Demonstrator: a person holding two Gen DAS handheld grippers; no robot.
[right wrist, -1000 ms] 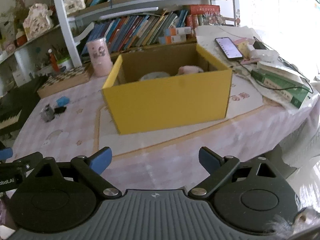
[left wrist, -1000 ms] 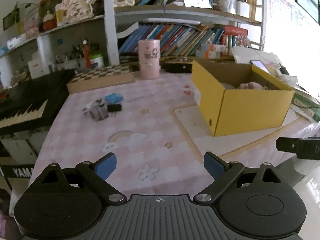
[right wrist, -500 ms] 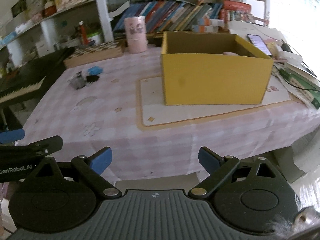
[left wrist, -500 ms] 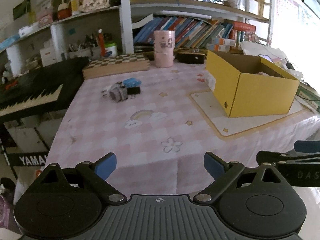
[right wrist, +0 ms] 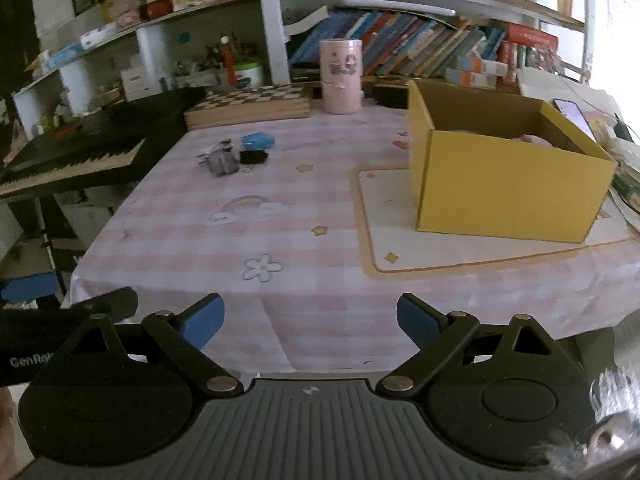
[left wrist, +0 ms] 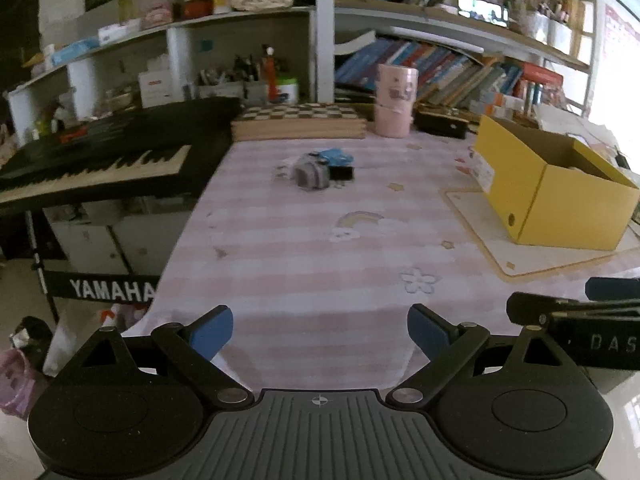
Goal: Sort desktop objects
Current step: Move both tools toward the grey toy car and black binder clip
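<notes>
Both tools hang off the near edge of a desk [left wrist: 304,240] draped in a pink checked cloth. The left tool [left wrist: 320,330] and the right tool [right wrist: 310,318] each stand wide open with nothing between their blue pads. A small cluster waits toward the far left of the desk: a grey object [right wrist: 222,162], a blue object [right wrist: 258,141] and a black object [right wrist: 253,157], close together, too blurred to identify. A yellow box [right wrist: 500,188] sits open on a cream mat [right wrist: 400,240] to the right, well apart from the cluster. Only the right view looks into the box, where something pale pink [right wrist: 536,140] lies, and catches a phone [right wrist: 572,112] beyond it. Only the left view shows the full keyboard [left wrist: 100,168] and its brand lettering beside the desk. A pink cup [left wrist: 394,100] stands at the far edge by a chessboard [left wrist: 298,118].
</notes>
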